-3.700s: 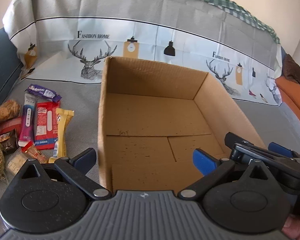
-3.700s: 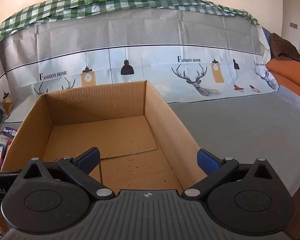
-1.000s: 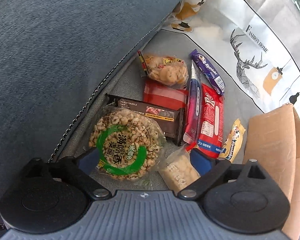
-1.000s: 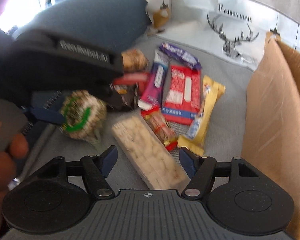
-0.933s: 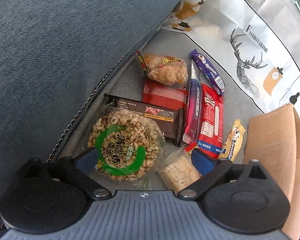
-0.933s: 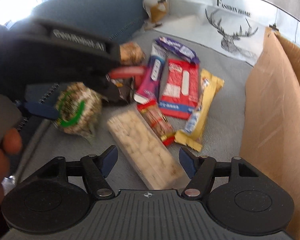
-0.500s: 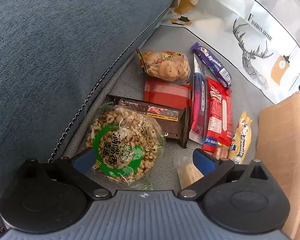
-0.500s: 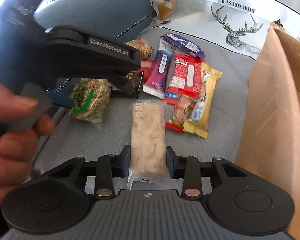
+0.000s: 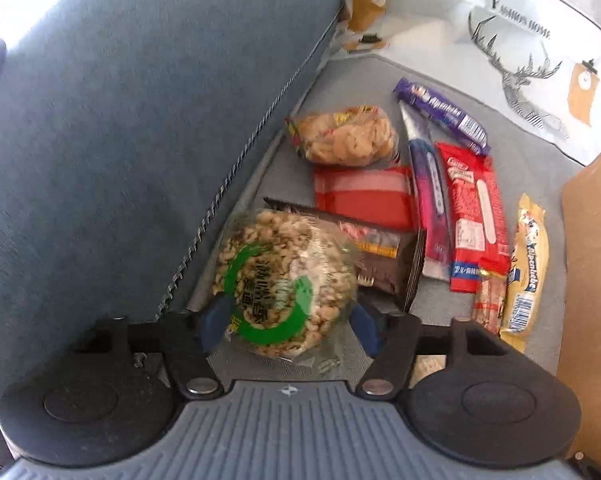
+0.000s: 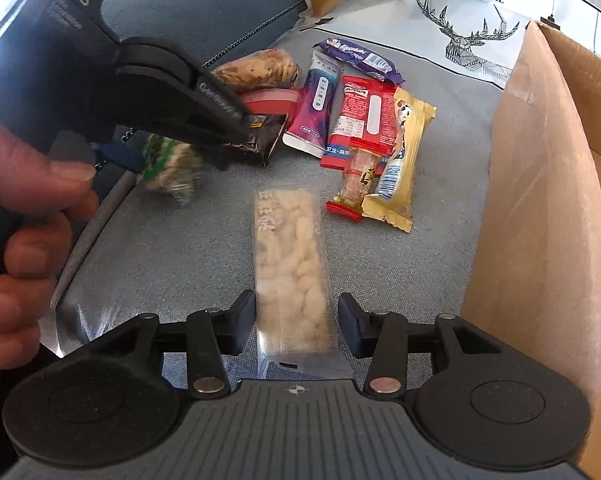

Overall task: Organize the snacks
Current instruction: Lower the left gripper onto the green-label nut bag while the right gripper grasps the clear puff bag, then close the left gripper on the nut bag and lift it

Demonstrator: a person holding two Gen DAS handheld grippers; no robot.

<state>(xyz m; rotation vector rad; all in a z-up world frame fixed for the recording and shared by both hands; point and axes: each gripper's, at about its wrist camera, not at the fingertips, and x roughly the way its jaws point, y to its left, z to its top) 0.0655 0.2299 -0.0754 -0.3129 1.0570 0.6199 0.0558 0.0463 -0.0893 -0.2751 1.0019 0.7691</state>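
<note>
My left gripper (image 9: 288, 320) is shut on the round puffed-grain cake with a green ring label (image 9: 284, 280) and holds it a little above the grey cushion; it also shows in the right wrist view (image 10: 168, 168). My right gripper (image 10: 296, 324) is shut on the long clear pack of pale puffed snack (image 10: 290, 264), lifted off the cushion. Other snacks lie in a group: a cookie bag (image 9: 344, 136), a red pack (image 9: 360, 196), a dark box (image 9: 380, 248), a purple tube (image 9: 428, 184), a red bar (image 9: 476, 208), a yellow bar (image 9: 528, 256).
The open cardboard box (image 10: 548, 200) stands to the right of the snacks. A blue-grey sofa cushion (image 9: 120, 120) rises on the left. A printed deer cloth (image 10: 460, 16) covers the back. The hand holding the left gripper (image 10: 28, 216) fills the left of the right wrist view.
My left gripper has shut on the round grain cake and lifted it. My right gripper, shut on the long pale pack half a second ago, has raised it off the cushion.
</note>
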